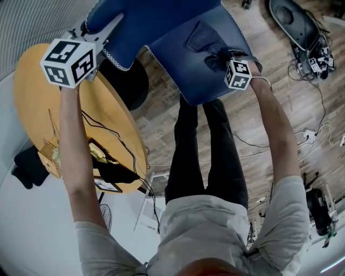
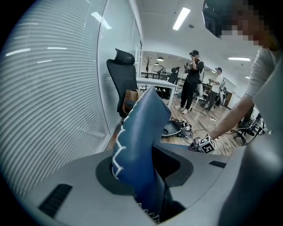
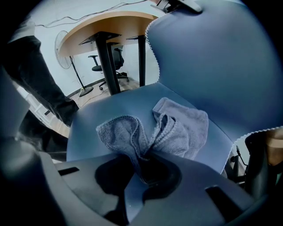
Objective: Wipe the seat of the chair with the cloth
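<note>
The blue chair's seat (image 1: 178,64) lies below me, and its backrest (image 1: 145,16) rises at the upper left. My left gripper (image 1: 108,29) is shut on the backrest's stitched top edge (image 2: 141,141), which fills the gap between the jaws (image 2: 148,172). A grey-blue cloth (image 3: 177,128) lies bunched on the seat (image 3: 88,132). My right gripper (image 3: 146,170) is shut on a fold of it and points steeply down. From the head view, the cloth (image 1: 200,40) spreads ahead of the right gripper (image 1: 218,60) near the seat's middle.
A round wooden table (image 1: 32,91) stands close on the left, and its legs (image 3: 104,57) are beside the chair. Cables and a dark chair base (image 1: 291,19) lie on the wood floor to the right. A black office chair (image 2: 124,79) and standing people (image 2: 192,79) are farther off.
</note>
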The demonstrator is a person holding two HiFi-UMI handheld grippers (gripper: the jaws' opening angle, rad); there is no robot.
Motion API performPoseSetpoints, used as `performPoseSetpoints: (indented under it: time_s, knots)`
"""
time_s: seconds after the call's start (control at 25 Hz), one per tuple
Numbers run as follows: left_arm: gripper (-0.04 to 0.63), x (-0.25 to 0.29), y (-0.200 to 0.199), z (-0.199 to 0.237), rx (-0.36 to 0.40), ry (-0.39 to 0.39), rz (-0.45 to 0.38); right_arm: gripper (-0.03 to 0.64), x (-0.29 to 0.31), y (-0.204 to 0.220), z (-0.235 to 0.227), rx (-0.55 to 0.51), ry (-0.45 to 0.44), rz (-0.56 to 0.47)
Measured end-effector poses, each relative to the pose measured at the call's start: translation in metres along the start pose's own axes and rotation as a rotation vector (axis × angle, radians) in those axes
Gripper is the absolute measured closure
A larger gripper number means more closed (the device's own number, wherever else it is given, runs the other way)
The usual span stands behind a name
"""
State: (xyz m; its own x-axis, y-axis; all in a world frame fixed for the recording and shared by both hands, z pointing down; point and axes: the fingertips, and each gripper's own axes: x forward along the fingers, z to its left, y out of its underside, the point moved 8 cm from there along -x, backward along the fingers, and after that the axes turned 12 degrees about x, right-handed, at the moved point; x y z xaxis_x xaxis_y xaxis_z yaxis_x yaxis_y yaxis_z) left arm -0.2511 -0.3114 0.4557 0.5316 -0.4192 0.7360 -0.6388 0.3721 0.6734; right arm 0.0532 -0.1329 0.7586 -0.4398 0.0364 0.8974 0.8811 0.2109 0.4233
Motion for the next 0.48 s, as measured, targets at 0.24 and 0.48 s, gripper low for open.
performPoseSetpoints:
  time_s: [0.24, 0.48]
  knots:
    - [0.454, 0.007, -0.014, -0.006, 0.030, -0.008, 0.011, 0.566, -0.020, 0.034, -0.015, 0.138, 0.069, -0.020]
    - [0.454, 0.026, -0.034, -0.015, 0.054, 0.013, 0.003, 0.565, -0.033, 0.060, -0.017, 0.242, 0.122, -0.015]
